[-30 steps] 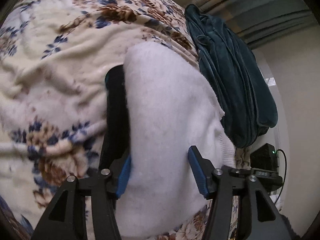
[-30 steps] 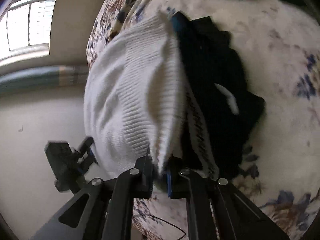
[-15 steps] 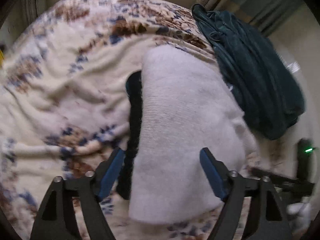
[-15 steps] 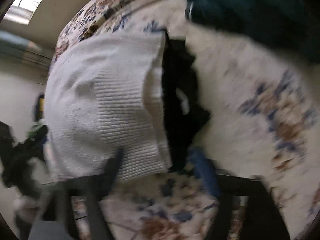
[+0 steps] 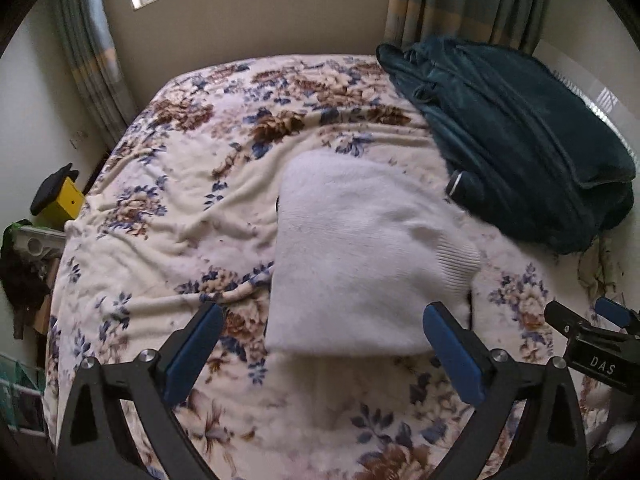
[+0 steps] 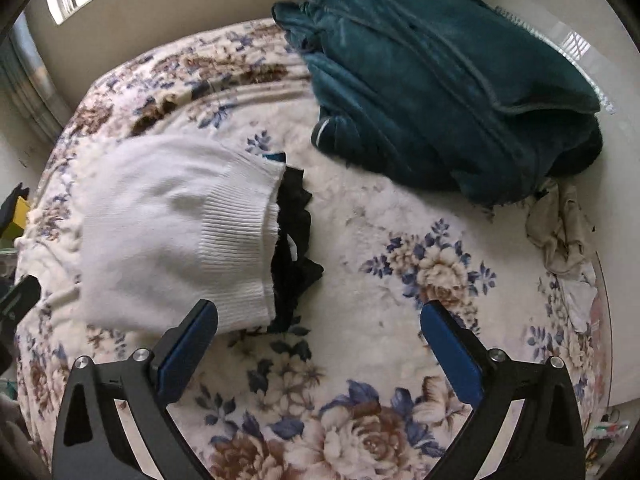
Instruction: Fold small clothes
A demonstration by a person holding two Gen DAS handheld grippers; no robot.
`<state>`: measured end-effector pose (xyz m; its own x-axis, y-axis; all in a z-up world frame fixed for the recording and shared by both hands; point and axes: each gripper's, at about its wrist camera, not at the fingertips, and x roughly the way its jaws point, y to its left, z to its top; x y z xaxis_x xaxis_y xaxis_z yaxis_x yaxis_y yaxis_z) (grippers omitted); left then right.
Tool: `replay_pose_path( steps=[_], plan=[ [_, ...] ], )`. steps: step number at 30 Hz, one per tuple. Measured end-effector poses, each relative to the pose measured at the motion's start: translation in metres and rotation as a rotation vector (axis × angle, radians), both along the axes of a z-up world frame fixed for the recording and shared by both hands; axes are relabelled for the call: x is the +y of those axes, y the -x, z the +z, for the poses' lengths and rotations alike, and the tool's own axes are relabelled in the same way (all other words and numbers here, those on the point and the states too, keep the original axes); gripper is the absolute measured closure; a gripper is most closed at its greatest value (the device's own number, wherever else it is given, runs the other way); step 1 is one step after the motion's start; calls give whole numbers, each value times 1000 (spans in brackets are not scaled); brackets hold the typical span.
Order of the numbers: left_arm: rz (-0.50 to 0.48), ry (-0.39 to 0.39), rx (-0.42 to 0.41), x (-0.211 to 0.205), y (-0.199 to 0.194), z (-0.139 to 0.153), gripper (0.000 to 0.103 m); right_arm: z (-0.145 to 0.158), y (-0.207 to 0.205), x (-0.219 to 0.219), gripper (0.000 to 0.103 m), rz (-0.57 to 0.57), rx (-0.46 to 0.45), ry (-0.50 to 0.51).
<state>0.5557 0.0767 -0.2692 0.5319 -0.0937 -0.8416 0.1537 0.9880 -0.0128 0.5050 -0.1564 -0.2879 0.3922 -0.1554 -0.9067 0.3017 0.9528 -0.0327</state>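
While both tongs [image 5: 322, 340] [image 6: 318, 338] gape, folded white garment [image 5: 360, 264] lies ahead.

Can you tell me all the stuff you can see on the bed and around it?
white knitted garment: 1, white, folded flat in the middle of the bed
black garment: 1, black, sticking out from under the white one's ribbed edge
teal plush clothing: 1 pile, dark teal, far right part of the bed
floral blanket: 1, cream with brown and blue flowers, covering the bed
crumpled cloth: 1, beige, right edge of the bed
yellow box: 1, yellow with something black on top, left of the bed
curtains: striped grey-green, beside the window
left gripper: 1, black with blue pads, open, holding nothing
right gripper: 1, black with blue pads, open, holding nothing
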Motion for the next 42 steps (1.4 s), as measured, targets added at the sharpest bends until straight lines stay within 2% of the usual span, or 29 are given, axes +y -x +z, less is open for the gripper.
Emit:
replay_pose_path(
  steps=[2,11,20,27,33,42],
  plan=[
    [13,-6,-13,-1,16,14,1,16,12,3,0,12,-22,4],
    [64,1,-83,-2,109,97,1,125,109,25,0,85,-152,35],
    [45,8,-161,-2,219,188,1,251,238,49,0,118,-292,92],
    [8,5,-229,6,291,247,1,329,337,68,0,95,-372,107],
    [10,1,-283,16,339,276,1,375,402,73,0,65,-416,121],
    [59,0,-336,18,365,295,1,407,441,78,0,106,-465,109]
  ],
)
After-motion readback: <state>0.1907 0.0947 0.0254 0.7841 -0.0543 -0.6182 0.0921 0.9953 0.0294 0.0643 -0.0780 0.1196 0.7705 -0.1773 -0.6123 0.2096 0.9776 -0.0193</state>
